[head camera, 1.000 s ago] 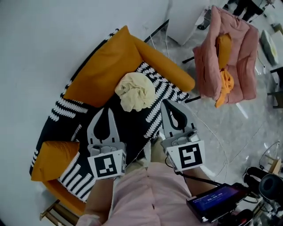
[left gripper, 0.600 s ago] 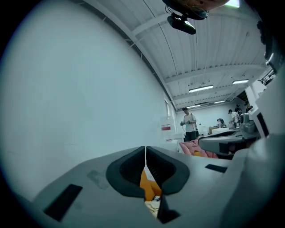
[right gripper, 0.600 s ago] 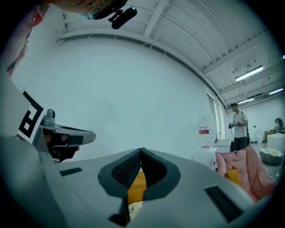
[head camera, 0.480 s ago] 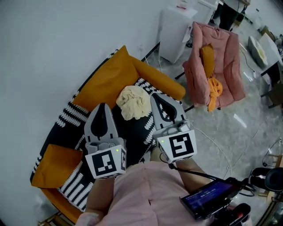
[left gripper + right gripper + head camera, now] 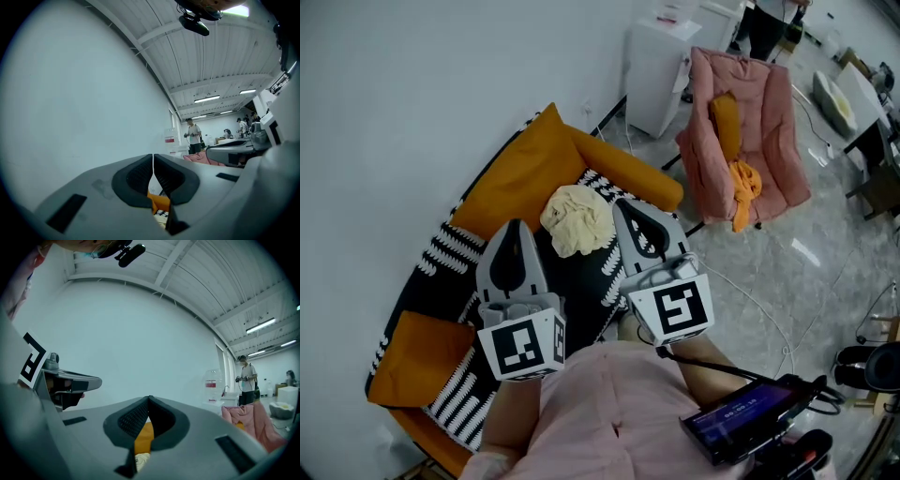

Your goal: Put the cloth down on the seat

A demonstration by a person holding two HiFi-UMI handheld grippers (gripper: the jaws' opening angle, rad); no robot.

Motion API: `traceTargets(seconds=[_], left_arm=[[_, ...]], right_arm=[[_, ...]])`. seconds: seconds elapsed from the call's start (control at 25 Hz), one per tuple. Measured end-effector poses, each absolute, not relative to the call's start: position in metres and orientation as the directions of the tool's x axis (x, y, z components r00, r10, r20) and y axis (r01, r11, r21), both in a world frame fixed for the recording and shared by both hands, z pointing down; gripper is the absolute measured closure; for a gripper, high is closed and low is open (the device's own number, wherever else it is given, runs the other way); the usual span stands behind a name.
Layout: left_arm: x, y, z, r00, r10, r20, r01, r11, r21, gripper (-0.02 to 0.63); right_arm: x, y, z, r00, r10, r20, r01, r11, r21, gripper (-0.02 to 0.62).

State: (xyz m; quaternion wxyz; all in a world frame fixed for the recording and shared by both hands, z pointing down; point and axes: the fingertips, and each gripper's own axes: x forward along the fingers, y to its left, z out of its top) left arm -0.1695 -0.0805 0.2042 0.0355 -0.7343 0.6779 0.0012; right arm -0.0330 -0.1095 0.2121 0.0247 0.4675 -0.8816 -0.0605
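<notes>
Head view. A cream cloth (image 5: 577, 218) lies crumpled on the seat (image 5: 450, 251), on a black cover with white markings, free of both grippers. It sits in front of the orange back cushion (image 5: 517, 173) and beside the orange bolster (image 5: 630, 171). A second orange cushion (image 5: 414, 358) lies at the near end of the seat.

The left gripper (image 5: 515, 227) is near the cloth on its left. The right gripper (image 5: 622, 203) is just beside its right edge; whether the tip touches it is unclear. Each carries a marker cube (image 5: 523, 347) printed with a black-and-white square code, not letters.

Gripper views. The left gripper's jaws are together, tips meeting, with nothing between them. The right gripper's jaws are likewise together and hold nothing; cushion and cloth show below them.

Surroundings. A pink armchair (image 5: 742, 141) with an orange rag (image 5: 741, 190) stands well apart on the grey floor, next to a white cabinet (image 5: 657, 64). The cabinet bears a red label (image 5: 169, 139), its writing too small to read. The text on the lit screen (image 5: 752, 417) at the lower edge is illegible. A person (image 5: 246, 379) stands in the background.
</notes>
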Motion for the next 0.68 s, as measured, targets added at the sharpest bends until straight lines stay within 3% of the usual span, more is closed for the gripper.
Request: traceTargets(seconds=[0.68], left_arm=[[-0.1655,-0.0823,0.2046,0.088,-0.995,-0.049,-0.994,-0.085,-0.068,0.584]], right_arm=[[-0.0287,-0.1107,0.2074,-0.551,-0.834,-0.03,-0.829,0.543,0.134,0.595]])
